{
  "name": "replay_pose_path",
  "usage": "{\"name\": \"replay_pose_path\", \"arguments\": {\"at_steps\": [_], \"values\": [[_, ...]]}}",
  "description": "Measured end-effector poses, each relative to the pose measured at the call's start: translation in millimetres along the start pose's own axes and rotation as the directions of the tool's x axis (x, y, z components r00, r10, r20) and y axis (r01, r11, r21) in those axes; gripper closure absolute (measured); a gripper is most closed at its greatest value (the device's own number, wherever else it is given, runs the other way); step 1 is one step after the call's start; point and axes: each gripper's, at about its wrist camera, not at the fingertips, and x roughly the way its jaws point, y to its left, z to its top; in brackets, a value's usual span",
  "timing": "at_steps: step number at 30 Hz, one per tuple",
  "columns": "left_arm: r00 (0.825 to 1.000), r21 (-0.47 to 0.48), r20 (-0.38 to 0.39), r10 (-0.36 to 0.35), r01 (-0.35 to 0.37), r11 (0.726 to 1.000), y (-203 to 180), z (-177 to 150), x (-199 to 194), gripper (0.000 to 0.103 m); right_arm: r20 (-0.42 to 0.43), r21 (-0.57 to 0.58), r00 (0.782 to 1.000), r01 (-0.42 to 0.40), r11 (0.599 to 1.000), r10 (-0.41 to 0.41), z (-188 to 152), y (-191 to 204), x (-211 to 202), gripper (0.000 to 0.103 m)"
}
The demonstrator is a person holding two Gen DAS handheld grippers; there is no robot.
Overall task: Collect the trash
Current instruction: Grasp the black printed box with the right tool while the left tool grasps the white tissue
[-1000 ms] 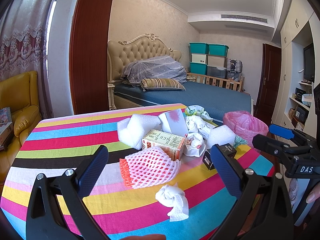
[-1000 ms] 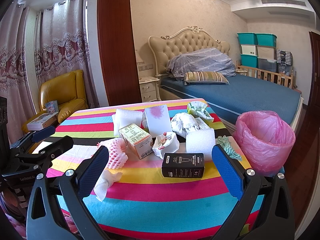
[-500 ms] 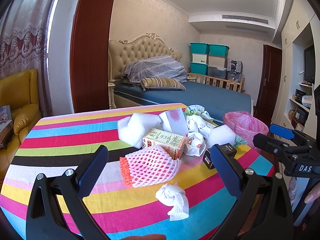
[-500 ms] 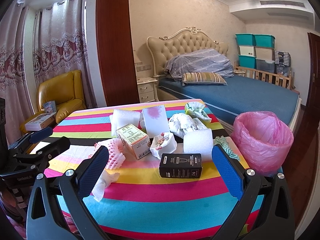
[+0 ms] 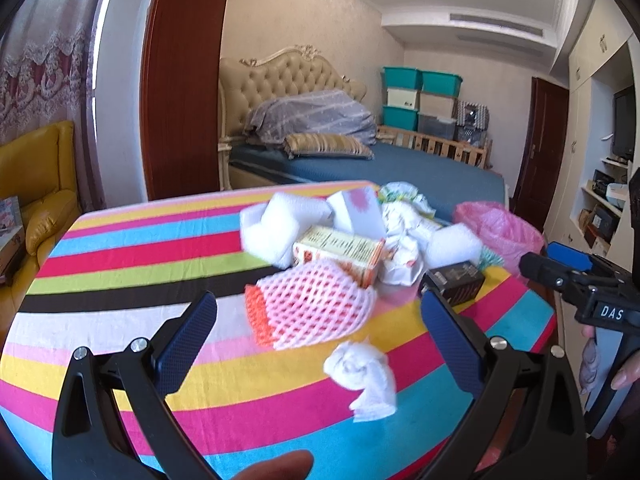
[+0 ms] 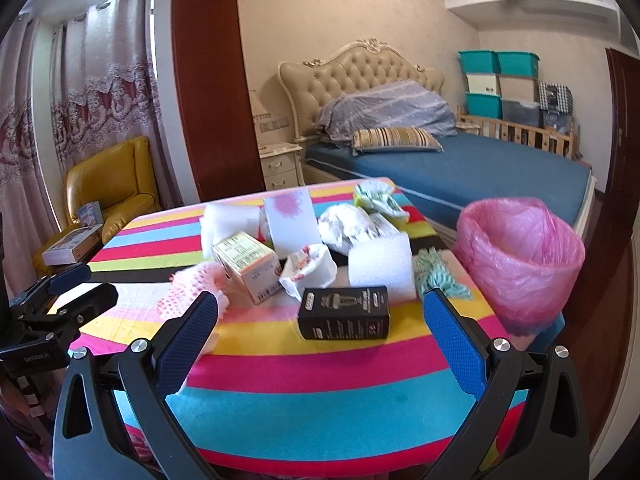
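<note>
**Both grippers open above a table of trash, nothing picked up yet**

I am holding two handheld grippers over a table [image 6: 280,376] covered in a bright striped cloth. The left gripper [image 5: 320,340] has its blue fingers spread wide and holds nothing. The right gripper [image 6: 320,340] is the same: fingers apart, empty.

The trash sits in a loose pile across the middle of the table. Nearest my left gripper lies a crumpled white tissue [image 5: 362,376], just beyond the fingertips, with a pink foam fruit net [image 5: 308,304] behind it. Nearest my right gripper is a black box [image 6: 344,312], lying flat, between the fingers in the wrist view but not touched. Behind it stands a white foam block [image 6: 380,264], a small printed carton [image 6: 248,266] and crumpled wrappers. A bin lined with a pink bag [image 6: 520,256] stands just off the table's right edge.

I judge the first pickup is in hand. To do it well, I would lower the right gripper squarely over the black box, closing across its narrow sides, since the bin is on that side. The tissue is soft; I would pinch it low, close to the cloth.
</note>
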Motion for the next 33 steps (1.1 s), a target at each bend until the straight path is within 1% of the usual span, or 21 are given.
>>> {"name": "replay_pose_path", "arguments": {"at_steps": [4, 7, 11, 15, 19, 23, 25, 26, 27, 30, 32, 33], "values": [[0.999, -0.017, -0.025, 0.025, -0.026, 1.0, 12.2, -4.6, 11.6, 0.004, -0.044, 0.019, 0.999, 0.014, 1.0, -0.014, -10.1, -5.3, 21.9, 0.007], [0.997, -0.044, -0.071, 0.024, -0.027, 0.999, 22.6, -9.8, 22.9, 0.004, -0.072, 0.043, 0.997, 0.021, 0.999, -0.018, -13.6, -9.2, 39.8, 0.007], [0.993, -0.085, -0.117, -0.015, 0.005, 0.996, 34.9, -21.5, 31.3, 0.005, -0.108, 0.026, 0.994, 0.033, 0.999, -0.03, -11.7, -7.1, 67.4, 0.007], [0.989, -0.103, -0.14, -0.051, 0.037, 0.994, 36.6, -31.1, 35.1, 0.005, -0.157, 0.021, 0.987, 0.042, 0.999, -0.039, -9.0, -7.2, 93.6, 0.007], [0.985, -0.086, -0.149, -0.087, 0.075, 0.993, 29.8, -31.8, 38.3, 0.005, -0.208, 0.014, 0.977, 0.046, 0.999, -0.042, -9.1, -7.8, 115.0, 0.007], [0.976, -0.013, -0.185, -0.118, 0.118, 0.993, 10.3, -35.9, 44.7, 0.005, -0.246, 0.017, 0.967, 0.063, 0.998, -0.057, -11.8, -11.8, 127.0, 0.007], [0.969, 0.008, -0.211, -0.125, 0.129, 0.992, 3.5, -37.7, 51.4, 0.005, -0.257, 0.026, 0.966, 0.047, 0.999, -0.039, -14.4, -14.9, 128.7, 0.011], [0.965, 0.019, -0.229, -0.126, 0.134, 0.991, -0.2, -38.8, 55.4, 0.005, -0.261, 0.027, 0.965, 0.036, 0.999, -0.028, -15.0, -16.1, 129.3, 0.019], [0.963, 0.025, -0.239, -0.127, 0.136, 0.99, -1.9, -38.9, 57.6, 0.005, -0.259, 0.025, 0.966, 0.032, 0.999, -0.025, -15.7, -16.7, 127.4, 0.019], [0.954, 0.045, -0.271, -0.129, 0.147, 0.988, -8.1, -40.1, 67.5, 0.011, -0.241, 0.029, 0.971, 0.021, 0.999, -0.014, -19.4, -21.1, 119.7, 0.02], [0.949, 0.057, -0.289, -0.125, 0.147, 0.987, -11.8, -42.2, 73.5, 0.021, -0.232, 0.042, 0.973, 0.007, 0.999, 0.003, -21.5, -24.0, 115.1, 0.02], [0.945, 0.058, -0.301, -0.129, 0.153, 0.986, -13.6, -43.1, 77.1, 0.024, -0.232, 0.045, 0.973, 0.003, 0.999, 0.008, -22.3, -24.4, 113.0, 0.02]]}}
